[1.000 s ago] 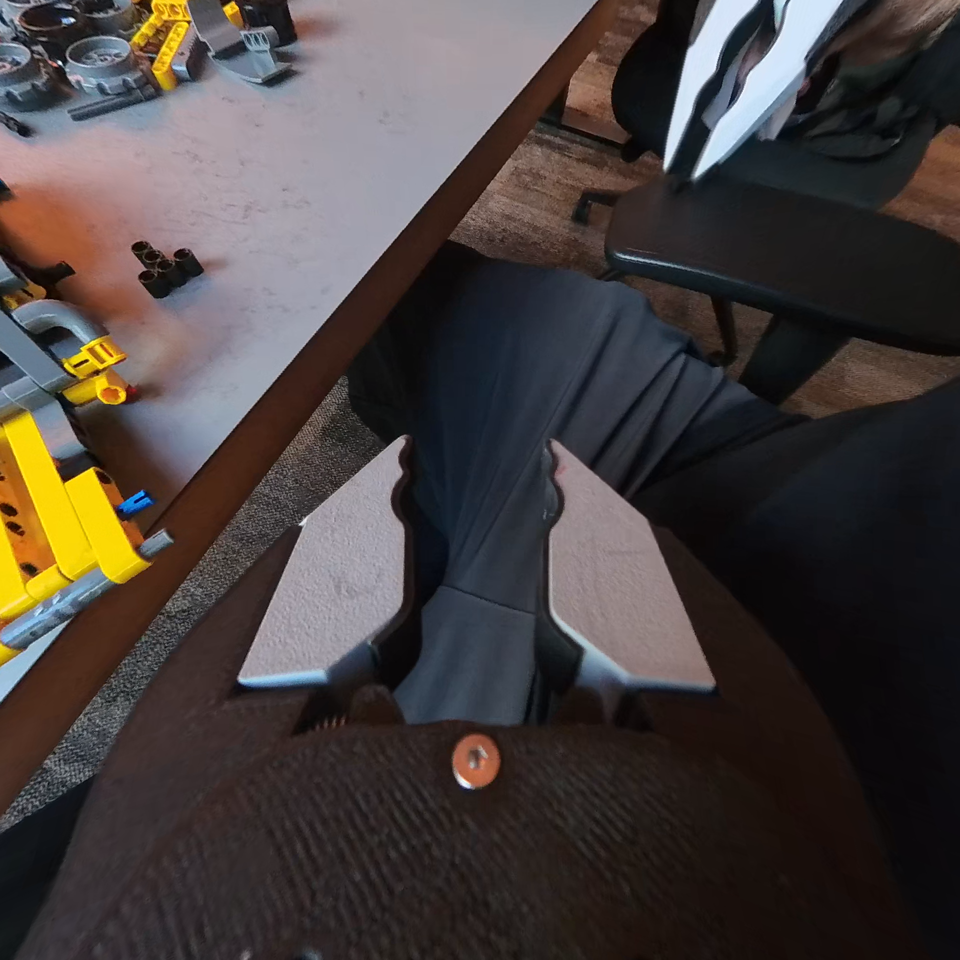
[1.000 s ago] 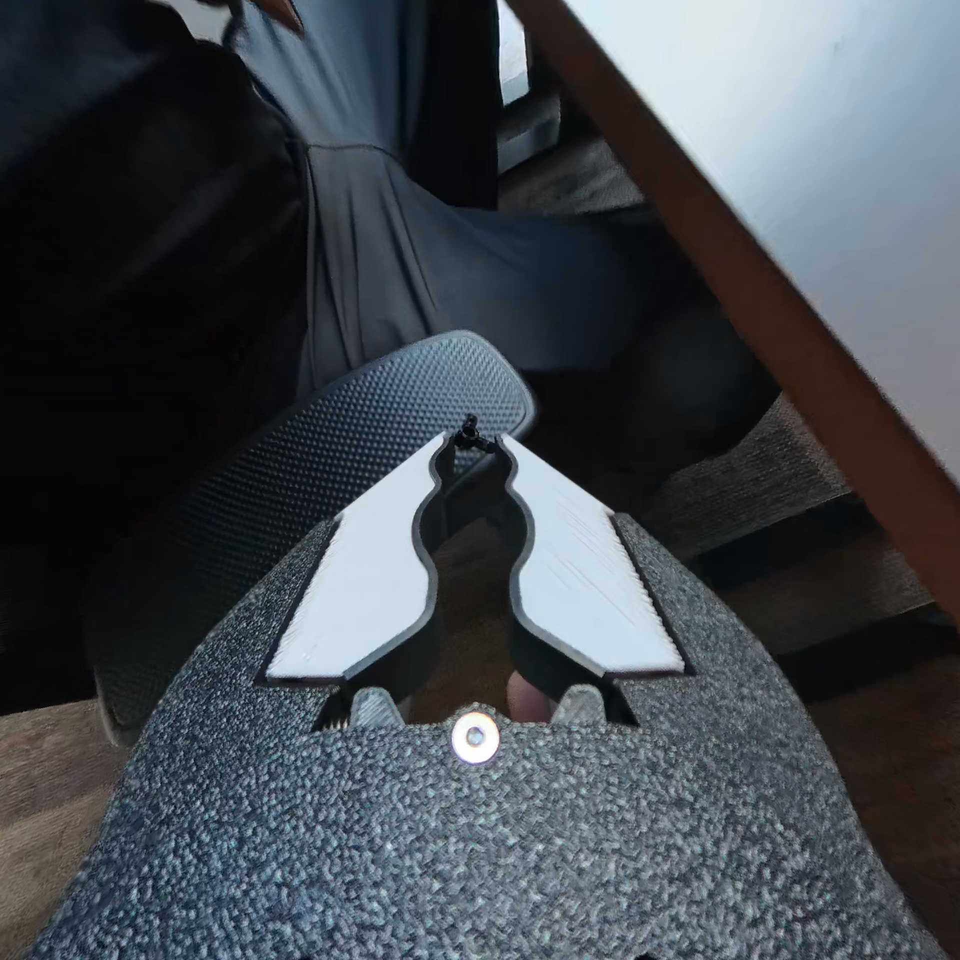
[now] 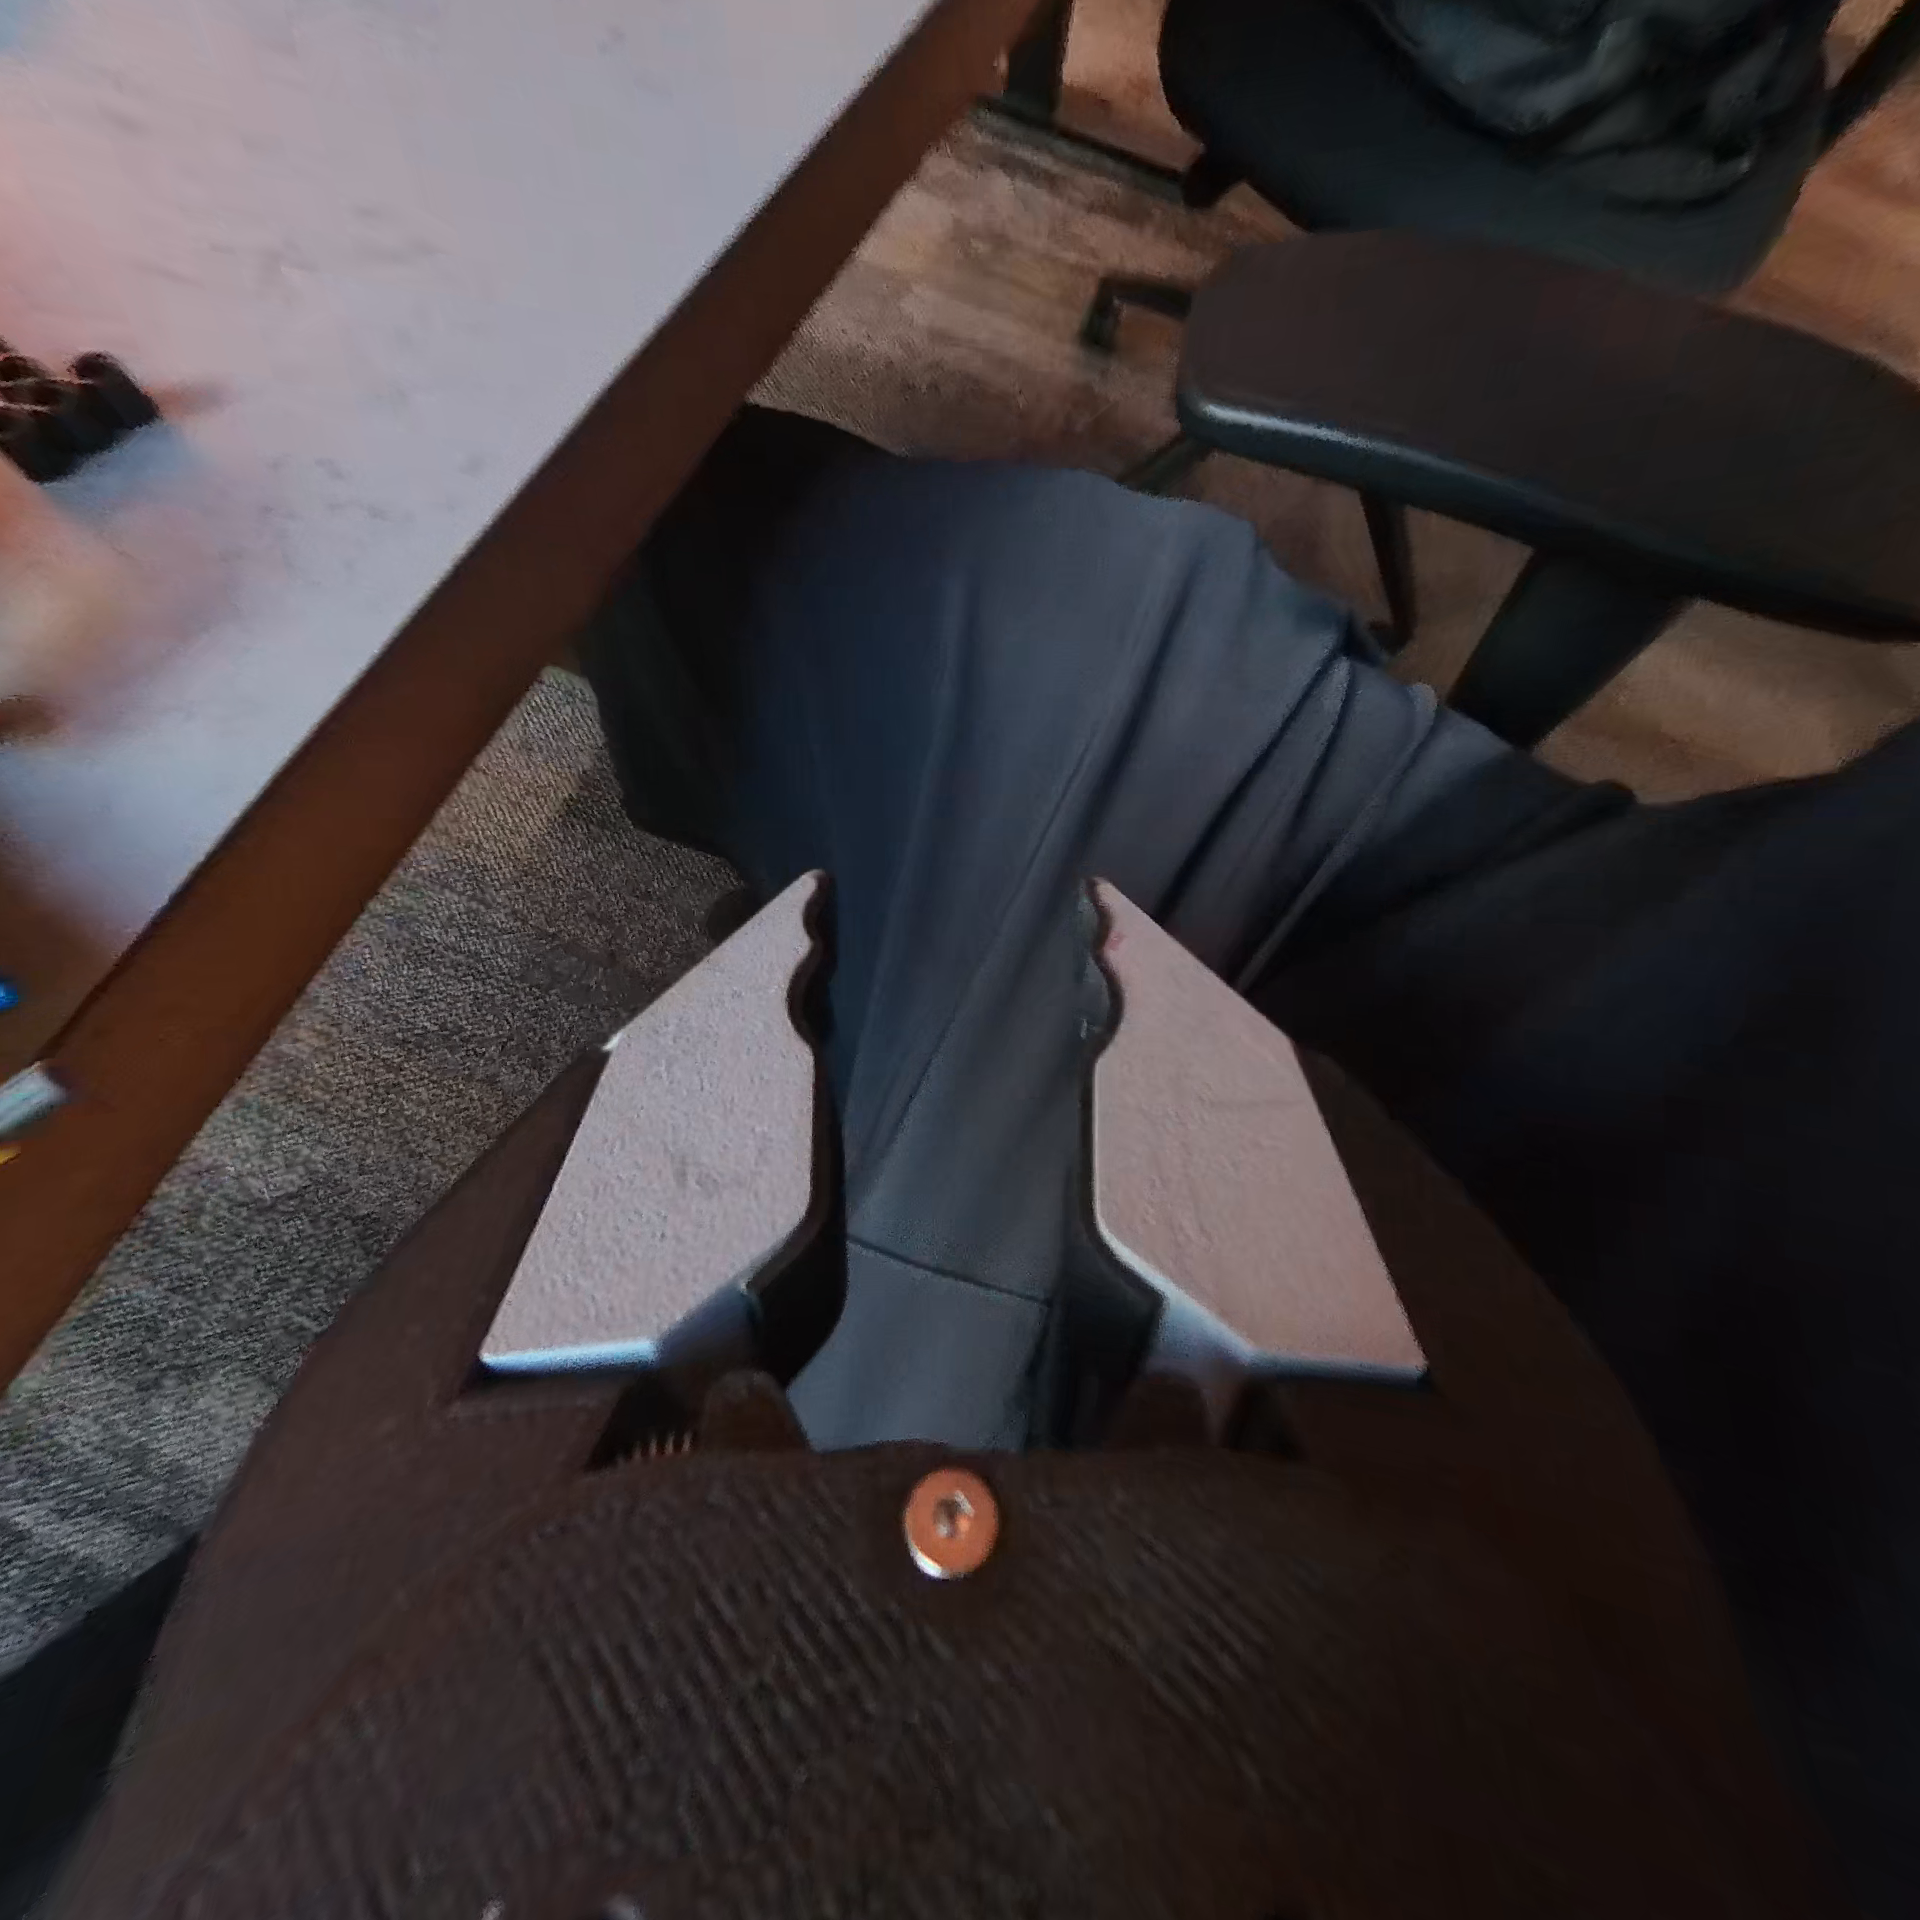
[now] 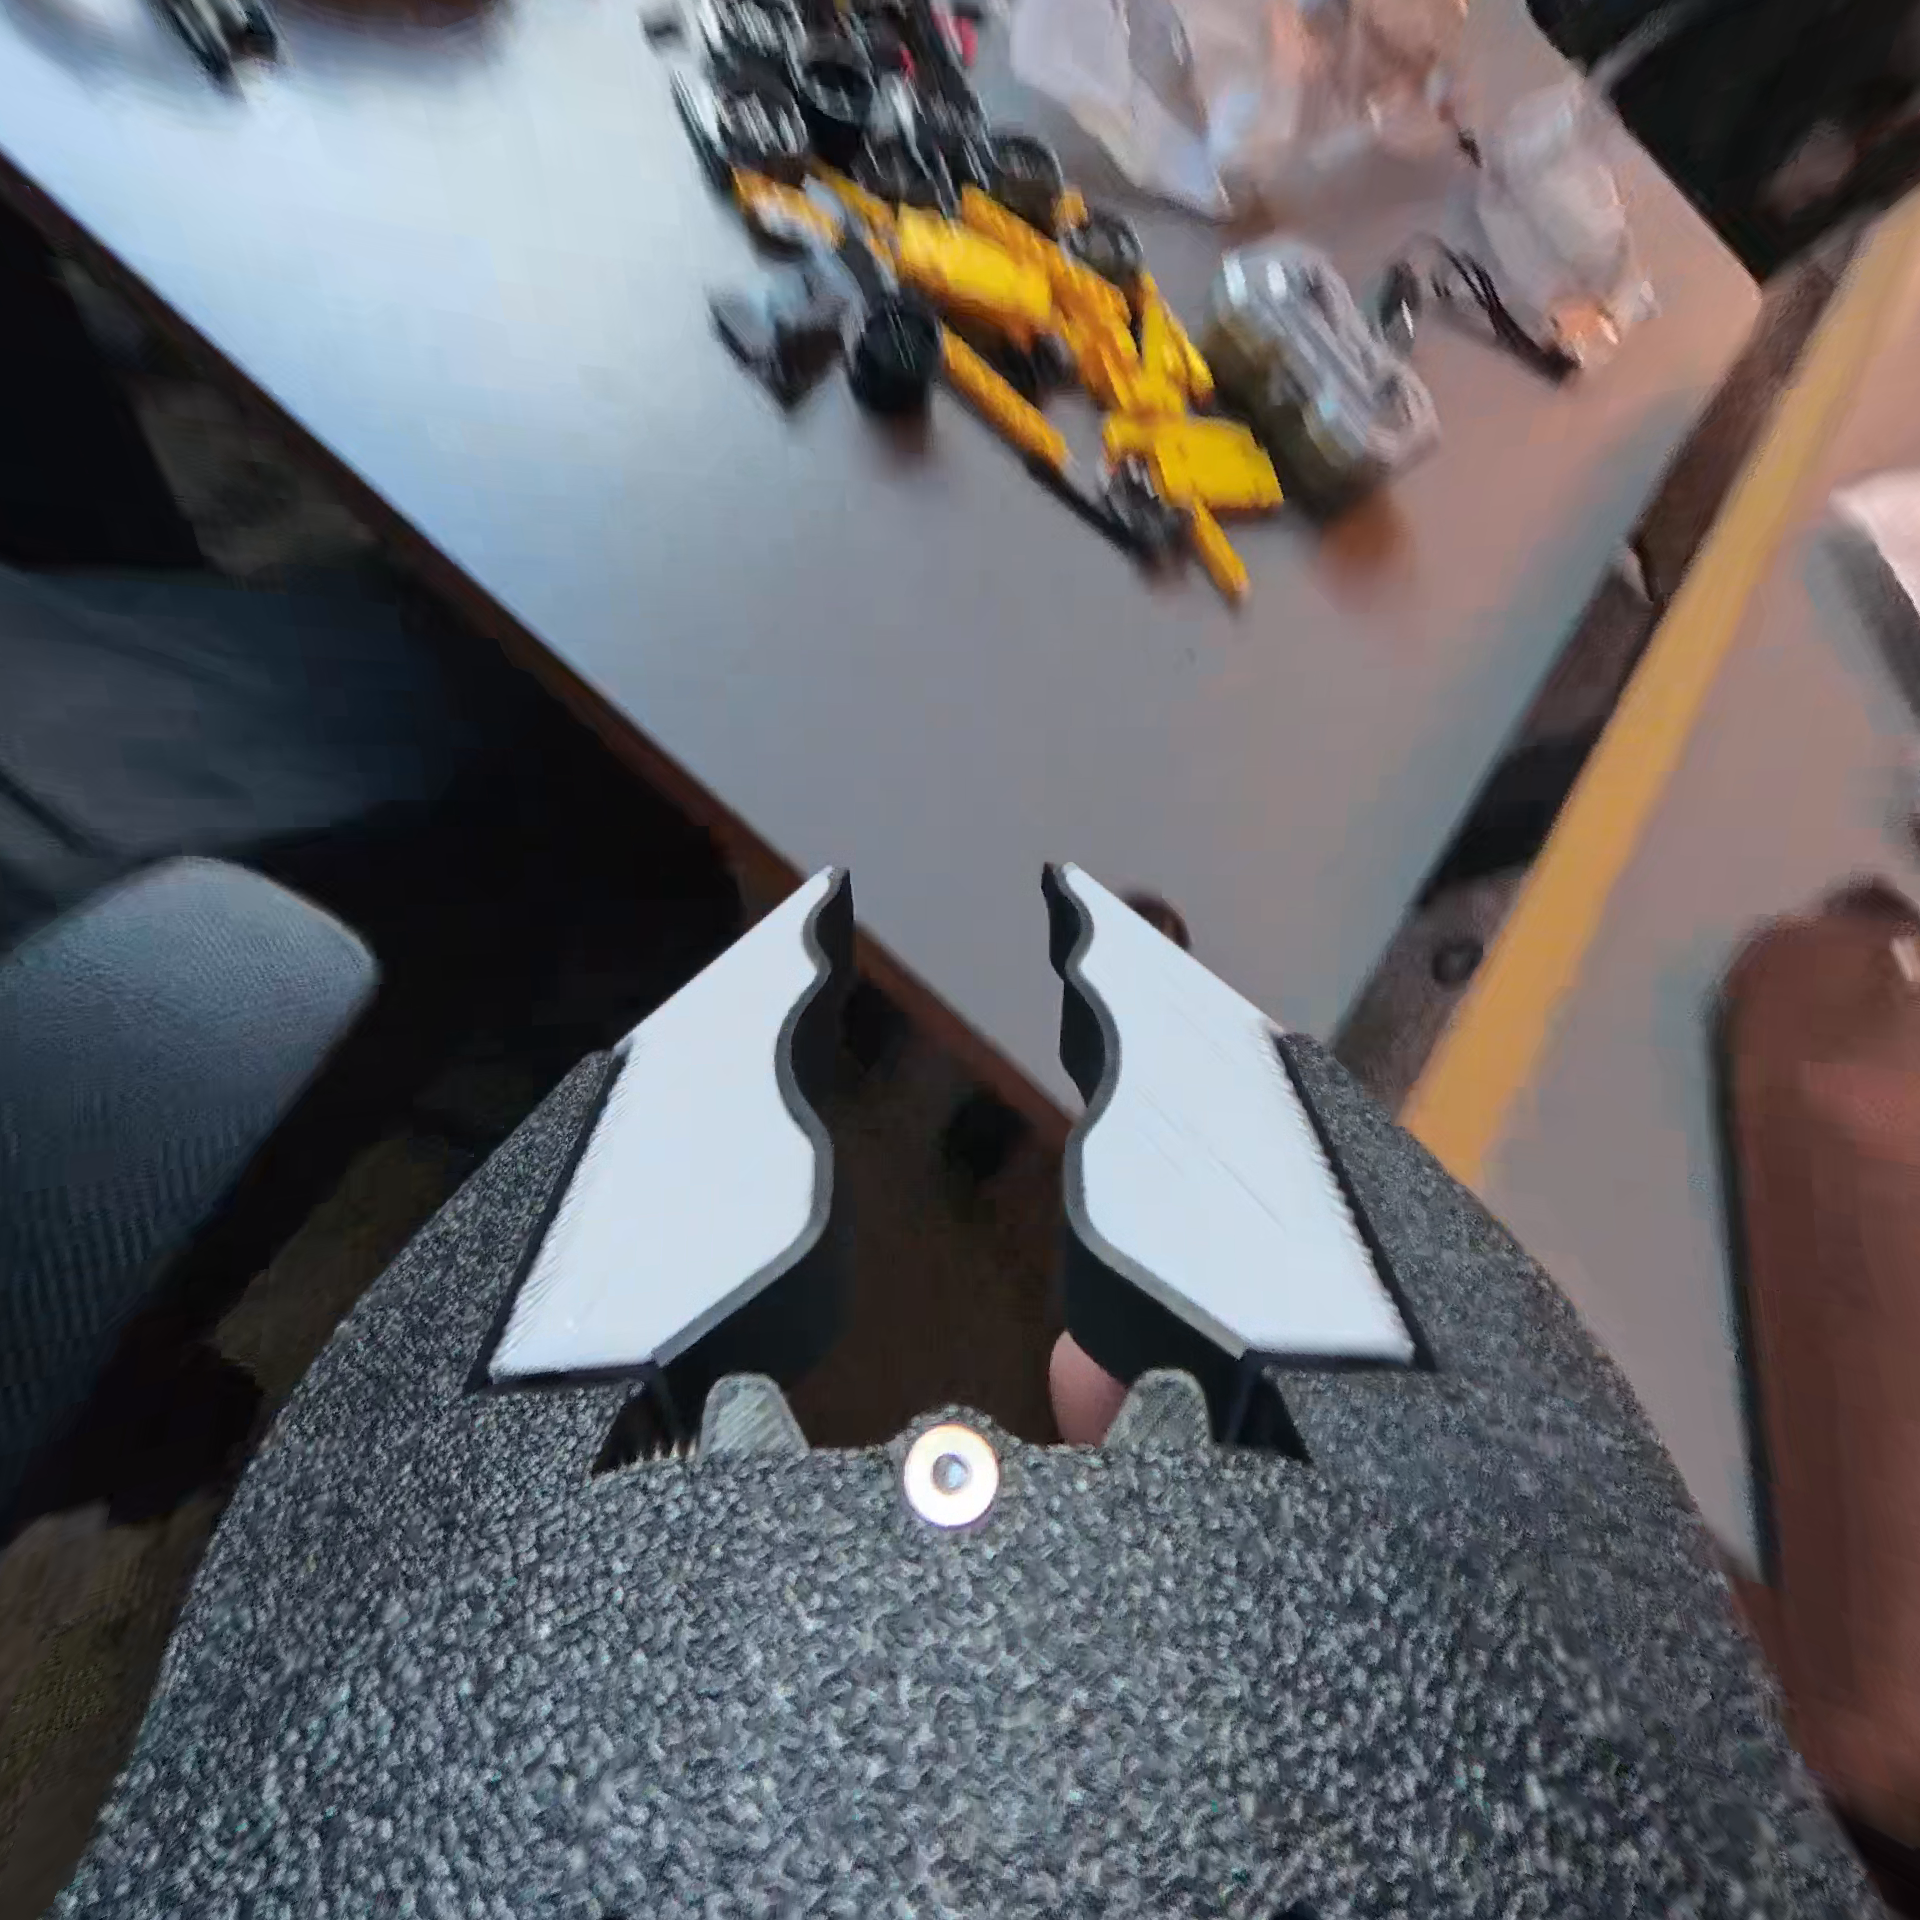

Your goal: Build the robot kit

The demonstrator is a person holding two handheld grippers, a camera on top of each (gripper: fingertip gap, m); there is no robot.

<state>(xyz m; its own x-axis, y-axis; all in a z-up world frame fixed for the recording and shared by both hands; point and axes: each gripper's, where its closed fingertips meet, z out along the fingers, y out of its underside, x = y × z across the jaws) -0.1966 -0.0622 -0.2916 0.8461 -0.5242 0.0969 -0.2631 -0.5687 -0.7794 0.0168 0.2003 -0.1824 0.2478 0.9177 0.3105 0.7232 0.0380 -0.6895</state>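
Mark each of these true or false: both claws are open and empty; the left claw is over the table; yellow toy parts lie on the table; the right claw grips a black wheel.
1. Both claws are open and empty. True: left claw, right claw.
2. The left claw is over the table. False: it hangs over a person's grey trouser leg, beside the table.
3. Yellow toy parts lie on the table. True.
4. The right claw grips a black wheel. False: it holds nothing.

**Bare tabletop near the edge, clutter farther in**

From the table's brown edge [image 4: 665, 727] inward, the grey top lies bare. Farther in, the yellow brick-built model [image 4: 1091, 332], black wheels and clear bags crowd it. Below the edge, a person's leg [image 3: 997, 748] and a chair armrest [image 3: 1538, 436] block passage.
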